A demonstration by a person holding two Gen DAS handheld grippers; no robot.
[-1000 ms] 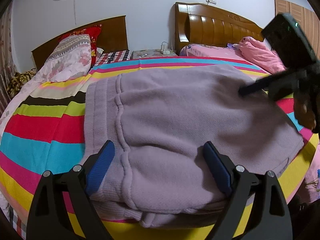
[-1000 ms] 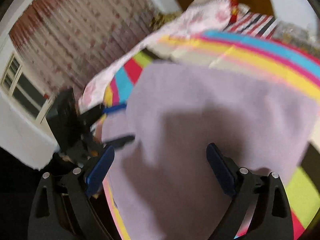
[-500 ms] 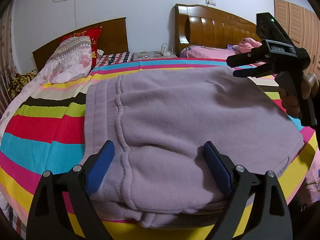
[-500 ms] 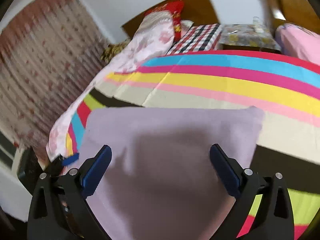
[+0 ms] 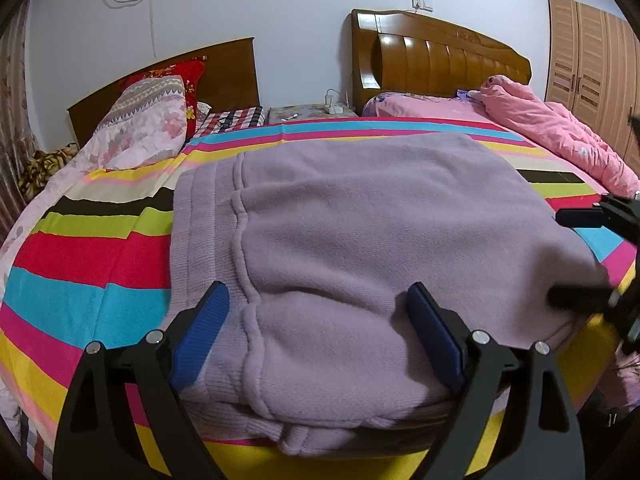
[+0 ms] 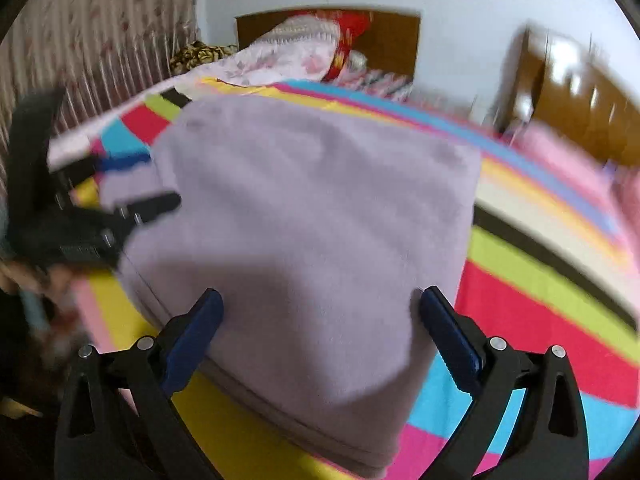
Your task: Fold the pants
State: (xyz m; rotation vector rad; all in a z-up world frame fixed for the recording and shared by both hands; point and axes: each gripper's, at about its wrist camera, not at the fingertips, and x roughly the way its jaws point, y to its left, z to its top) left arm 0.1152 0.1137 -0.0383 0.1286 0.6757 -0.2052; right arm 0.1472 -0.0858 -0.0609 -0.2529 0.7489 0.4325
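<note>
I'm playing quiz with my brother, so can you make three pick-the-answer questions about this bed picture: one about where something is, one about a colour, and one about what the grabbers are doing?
1. Where do the pants lie?
A. On the striped bedspread
B. On the floor
C. On the pink quilt

2. What colour are the pants?
A. Green
B. Light purple
C. Black

3. How is the left gripper now?
A. Shut on the pants
B. Open, a finger at each side of the folded edge
C. Shut on a pillow

Answers:
1 A, since coloured stripes show all round the pants.
2 B, as both views show pale lilac cloth.
3 B, because its blue pads stand wide apart; the right gripper is open too.
</note>
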